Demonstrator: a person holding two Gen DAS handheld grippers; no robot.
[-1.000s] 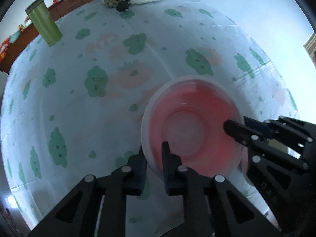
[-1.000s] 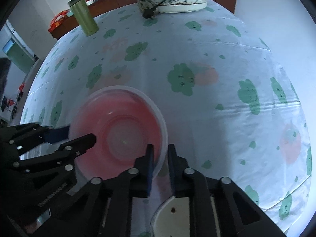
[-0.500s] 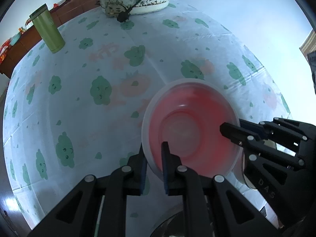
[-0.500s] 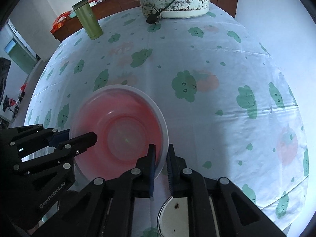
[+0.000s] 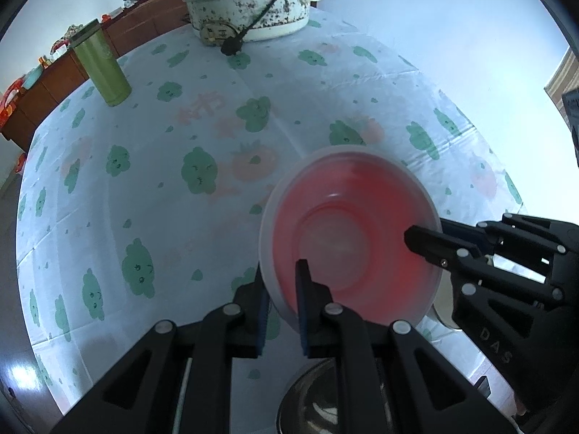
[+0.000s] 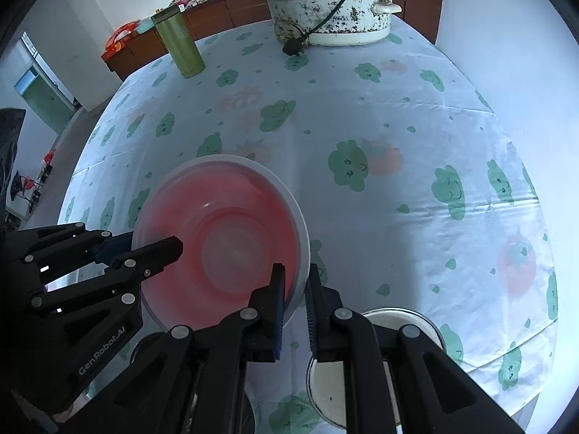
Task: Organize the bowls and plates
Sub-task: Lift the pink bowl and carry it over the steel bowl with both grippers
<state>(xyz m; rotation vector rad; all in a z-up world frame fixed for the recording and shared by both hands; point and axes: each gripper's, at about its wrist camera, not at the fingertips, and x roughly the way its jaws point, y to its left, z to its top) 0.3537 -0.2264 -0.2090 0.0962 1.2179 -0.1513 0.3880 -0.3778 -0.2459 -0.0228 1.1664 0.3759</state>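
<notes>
Covering the round table, a pale tablecloth [image 6: 362, 115] printed with green clouds and faded strawberries is filling both views, with a wooden sideboard [image 6: 224, 11] running along the wall behind. At the far edge a speckled electric pot [image 6: 331, 12] with a glass lid is sitting with its black cord draped over it, and a green tumbler [image 6: 179, 47] is standing upright well to its left.

Nearer, the pink bowl [image 6: 220, 238] is being held above the cloth, tilted so its inside faces the cameras. The left gripper [image 5: 280, 302] is pinching the rim on one side, one finger inside and one outside; the right gripper [image 6: 293, 302] is clamping the opposite rim the same way. A metal bowl [image 5: 318, 398] and a white dish [image 6: 333, 390] are lying on the table below, partly hidden by the grippers.

Judging by its translucent wall, the bowl is looking like thin plastic: light, slightly flexible, smooth enough to slip, hardly fragile. The rim seems the sensible place to grip, as both pairs of fingers are doing.

Readable writing: "GenRobot.AI" on the left gripper's body in the right wrist view, and "DAS" on the right gripper in the left wrist view.
</notes>
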